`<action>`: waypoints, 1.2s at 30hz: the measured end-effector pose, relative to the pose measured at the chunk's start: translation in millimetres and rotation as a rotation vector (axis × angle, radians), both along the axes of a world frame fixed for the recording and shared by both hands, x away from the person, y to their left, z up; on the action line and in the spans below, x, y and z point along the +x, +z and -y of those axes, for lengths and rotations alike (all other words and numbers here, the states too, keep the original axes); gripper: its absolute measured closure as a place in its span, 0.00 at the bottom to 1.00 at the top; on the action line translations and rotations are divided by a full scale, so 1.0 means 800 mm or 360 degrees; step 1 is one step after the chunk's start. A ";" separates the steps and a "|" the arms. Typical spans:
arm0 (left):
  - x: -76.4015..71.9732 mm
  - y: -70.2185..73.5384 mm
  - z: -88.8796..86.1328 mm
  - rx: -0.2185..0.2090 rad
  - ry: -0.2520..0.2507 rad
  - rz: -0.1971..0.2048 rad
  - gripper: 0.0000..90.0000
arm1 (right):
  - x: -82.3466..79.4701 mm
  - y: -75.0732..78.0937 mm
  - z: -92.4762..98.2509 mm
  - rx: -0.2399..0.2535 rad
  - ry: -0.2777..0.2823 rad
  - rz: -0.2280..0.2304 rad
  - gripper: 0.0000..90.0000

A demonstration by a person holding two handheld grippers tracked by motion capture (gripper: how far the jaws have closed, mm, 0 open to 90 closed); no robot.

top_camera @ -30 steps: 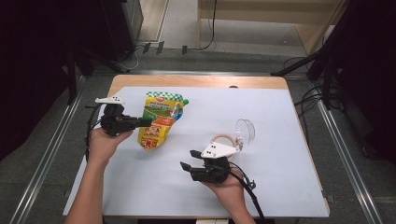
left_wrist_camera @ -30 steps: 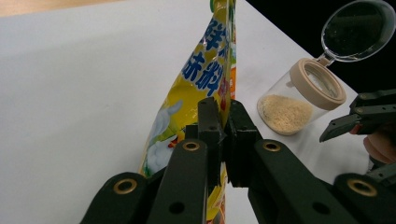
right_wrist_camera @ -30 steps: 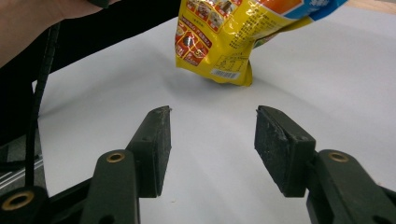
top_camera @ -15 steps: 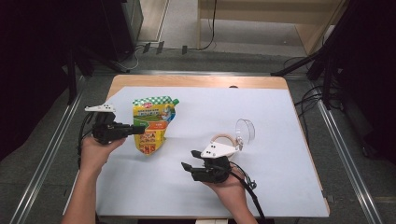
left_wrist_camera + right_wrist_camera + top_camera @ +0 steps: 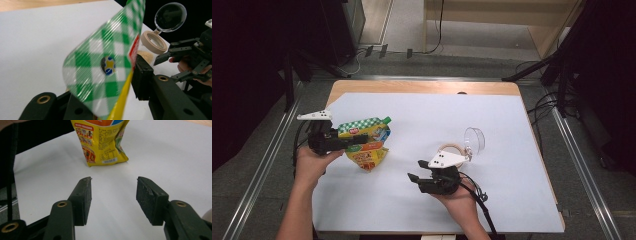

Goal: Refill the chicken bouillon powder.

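A yellow snack pouch [image 5: 368,147] with a green checked top lies tilted at the left of the white table sheet [image 5: 512,200]. My left gripper [image 5: 361,142] reaches in from the left with the pouch's checked top [image 5: 105,62] between its jaws. The jaws have just been opening, and the one pad [image 5: 143,75] I can see stands just beside the pouch's edge; the pouch hides the other pad. My right gripper [image 5: 414,178] rests low near the front middle, open and empty, and points at the pouch [image 5: 102,142]. In the right gripper view its own jaws [image 5: 113,195] stand well apart.
A small jar with a beige rim [image 5: 451,148] and a flipped-open clear lid [image 5: 475,139] stands just behind the right hand; the left gripper view has the jar rim [image 5: 153,42] and lid [image 5: 170,16] too. Bare wood table edge [image 5: 422,86] runs along the back.
The left hand has carried the pouch to the left and toward the near side. Its jaws have parted around the pouch's top. The right hand has stayed where it was.
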State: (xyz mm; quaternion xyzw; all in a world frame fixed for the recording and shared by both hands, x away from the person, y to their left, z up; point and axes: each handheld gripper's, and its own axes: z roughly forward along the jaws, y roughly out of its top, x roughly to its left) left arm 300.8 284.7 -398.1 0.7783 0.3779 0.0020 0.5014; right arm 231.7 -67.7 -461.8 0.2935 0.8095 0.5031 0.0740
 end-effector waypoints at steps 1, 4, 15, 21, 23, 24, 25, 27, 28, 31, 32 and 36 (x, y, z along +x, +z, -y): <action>0.000 0.004 0.000 0.0008 0.0012 0.0001 0.74 | 0.000 0.000 0.001 -0.0004 -0.0003 0.0001 0.52; -0.002 0.016 0.000 0.0035 0.0053 -0.0003 0.74 | 0.000 0.001 0.003 -0.0023 -0.0010 -0.0013 0.53; -0.005 0.058 0.005 0.0067 0.0067 0.0035 0.71 | 0.001 0.011 0.019 -0.0049 -0.0010 -0.0028 0.53; 0.007 0.069 0.007 0.0093 0.0089 -0.0016 0.70 | 0.002 0.015 0.030 -0.0042 -0.0009 -0.0041 0.56; 0.012 0.073 0.006 0.0080 0.0094 -0.0027 0.69 | 0.002 0.017 0.033 -0.0038 -0.0013 -0.0044 0.56; 0.014 0.075 0.005 0.0066 0.0096 -0.0028 0.69 | 0.001 0.018 0.035 -0.0043 -0.0011 -0.0045 0.57; 0.015 0.077 0.005 0.0064 0.0104 -0.0028 0.68 | 0.001 0.019 0.037 -0.0044 -0.0011 -0.0046 0.57; 0.018 0.081 0.004 0.0068 0.0115 -0.0019 0.67 | 0.000 0.021 0.041 -0.0058 -0.0006 -0.0045 0.58; 0.019 0.083 0.004 0.0067 0.0117 -0.0017 0.67 | -0.001 0.022 0.043 -0.0063 -0.0003 -0.0049 0.59; 0.022 0.089 0.002 0.0067 0.0133 -0.0009 0.65 | -0.003 0.025 0.050 -0.0061 0.0009 -0.0053 0.62; 0.022 0.091 0.002 0.0061 0.0142 -0.0012 0.65 | -0.004 0.026 0.052 -0.0055 0.0012 -0.0056 0.63; 0.025 0.093 -0.001 0.0087 0.0158 0.0028 0.61 | -0.005 0.030 0.064 -0.0034 0.0007 -0.0075 0.66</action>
